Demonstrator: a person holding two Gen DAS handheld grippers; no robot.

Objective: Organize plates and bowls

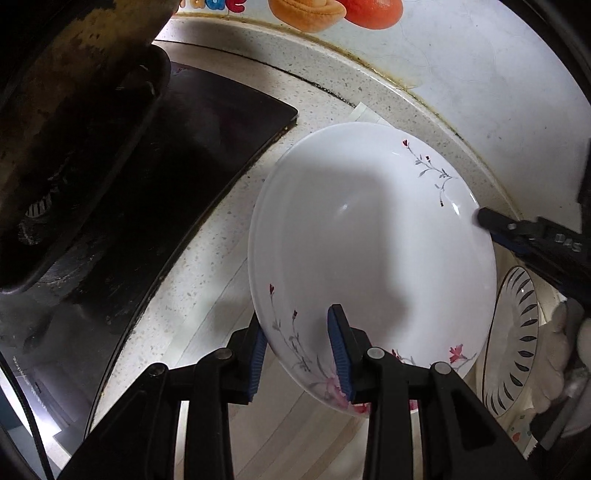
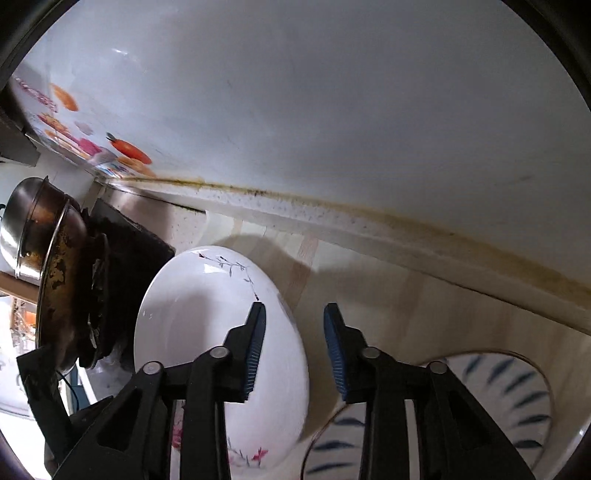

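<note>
A white plate with a floral rim [image 1: 369,240] is tilted above the speckled counter [image 1: 207,266]. My left gripper [image 1: 299,354] is shut on its near rim, one blue pad under the plate and one on top. My right gripper [image 1: 487,221] comes in from the right, with a fingertip at the plate's far right rim. In the right wrist view my right gripper [image 2: 295,347] stands open. The floral plate [image 2: 199,325] lies under its left finger, and the pads press on nothing. A plate with dark leaf stripes [image 1: 517,332] [image 2: 517,391] rests on the counter to the right.
A blackened wok [image 1: 74,129] sits on the black stove [image 1: 192,147] to the left, and metal pans [image 2: 48,273] are stacked there. A white wall with fruit stickers [image 1: 314,14] runs along the back. A white-gloved hand [image 1: 565,350] is at the right edge.
</note>
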